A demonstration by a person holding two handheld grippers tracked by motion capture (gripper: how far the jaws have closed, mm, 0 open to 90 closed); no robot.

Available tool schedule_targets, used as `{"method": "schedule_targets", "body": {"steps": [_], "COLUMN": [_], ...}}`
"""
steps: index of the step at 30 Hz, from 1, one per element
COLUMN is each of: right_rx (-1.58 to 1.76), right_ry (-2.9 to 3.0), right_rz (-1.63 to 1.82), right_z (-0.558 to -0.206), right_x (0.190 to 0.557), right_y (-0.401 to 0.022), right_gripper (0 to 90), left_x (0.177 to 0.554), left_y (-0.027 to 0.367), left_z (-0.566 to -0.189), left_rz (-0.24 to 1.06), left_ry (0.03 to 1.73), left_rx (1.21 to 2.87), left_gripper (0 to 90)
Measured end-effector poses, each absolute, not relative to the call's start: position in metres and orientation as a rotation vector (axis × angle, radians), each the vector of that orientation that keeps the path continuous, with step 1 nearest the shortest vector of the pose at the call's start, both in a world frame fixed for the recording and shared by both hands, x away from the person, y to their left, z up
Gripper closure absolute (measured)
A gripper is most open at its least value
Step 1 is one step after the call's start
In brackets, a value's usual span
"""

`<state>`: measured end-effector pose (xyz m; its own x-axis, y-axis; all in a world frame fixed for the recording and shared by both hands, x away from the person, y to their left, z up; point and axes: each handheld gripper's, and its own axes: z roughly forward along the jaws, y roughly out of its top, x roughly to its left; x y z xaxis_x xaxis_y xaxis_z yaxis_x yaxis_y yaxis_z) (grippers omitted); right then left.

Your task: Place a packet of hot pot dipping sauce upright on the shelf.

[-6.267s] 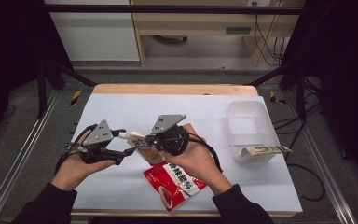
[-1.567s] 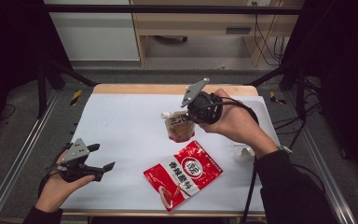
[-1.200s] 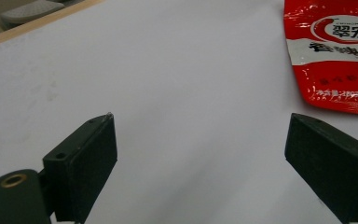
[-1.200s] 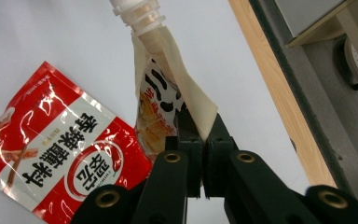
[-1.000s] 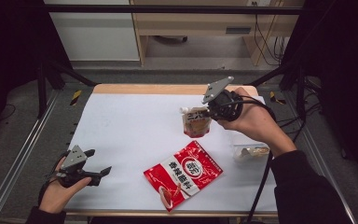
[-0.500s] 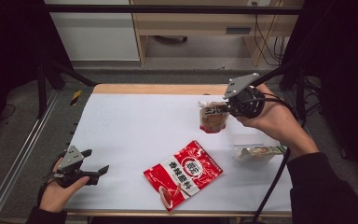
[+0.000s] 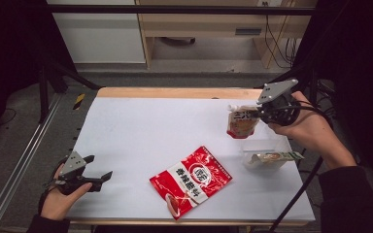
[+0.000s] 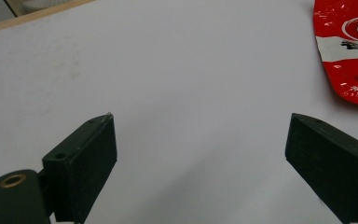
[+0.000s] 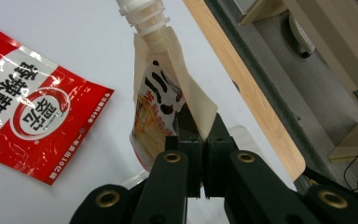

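Observation:
My right gripper (image 7: pixel 258 115) is shut on a cream spouted pouch (image 7: pixel 242 122) with a white cap, held in the air at the table's right, above a clear plastic bin (image 7: pixel 267 145). In the right gripper view the jaws pinch the spouted pouch (image 9: pixel 168 102) at its side edge, spout pointing away. A flat pouch (image 7: pixel 272 158) lies in the bin. A red snack bag (image 7: pixel 190 179) lies on the white table, front middle, also seen as the red bag (image 9: pixel 25 126) and the red bag (image 8: pixel 349 51). My left gripper (image 7: pixel 99 167) rests open at the front left corner, nothing between its jaws.
The white table (image 7: pixel 155 131) has a wooden far edge (image 7: pixel 175 92). Beyond it stand a cabinet and cables on the floor. A metal rail (image 7: pixel 19 165) runs along the left side.
My right gripper has carried the spouted pouch from the table's middle to the right, over the clear bin. The left hand drew back to the front left corner and now stays there.

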<state>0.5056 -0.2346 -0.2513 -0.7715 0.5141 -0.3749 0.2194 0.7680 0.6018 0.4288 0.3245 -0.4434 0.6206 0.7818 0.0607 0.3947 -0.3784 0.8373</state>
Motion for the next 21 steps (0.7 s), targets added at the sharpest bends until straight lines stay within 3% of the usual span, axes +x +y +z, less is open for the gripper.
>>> {"method": "schedule_targets", "body": {"steps": [21], "right_rx": [0.626], "right_ry": [2.428], "right_rz": [0.718], "right_z": [-0.274], "right_x": [0.501], "right_y": [-0.276], "right_gripper": [88.7], "left_x": [0.43], "left_y": [0.324], "left_z": [-0.445], "left_rz": [0.577], "left_ry": [0.921], "left_rx": [2.012], "left_gripper": [8.8]}}
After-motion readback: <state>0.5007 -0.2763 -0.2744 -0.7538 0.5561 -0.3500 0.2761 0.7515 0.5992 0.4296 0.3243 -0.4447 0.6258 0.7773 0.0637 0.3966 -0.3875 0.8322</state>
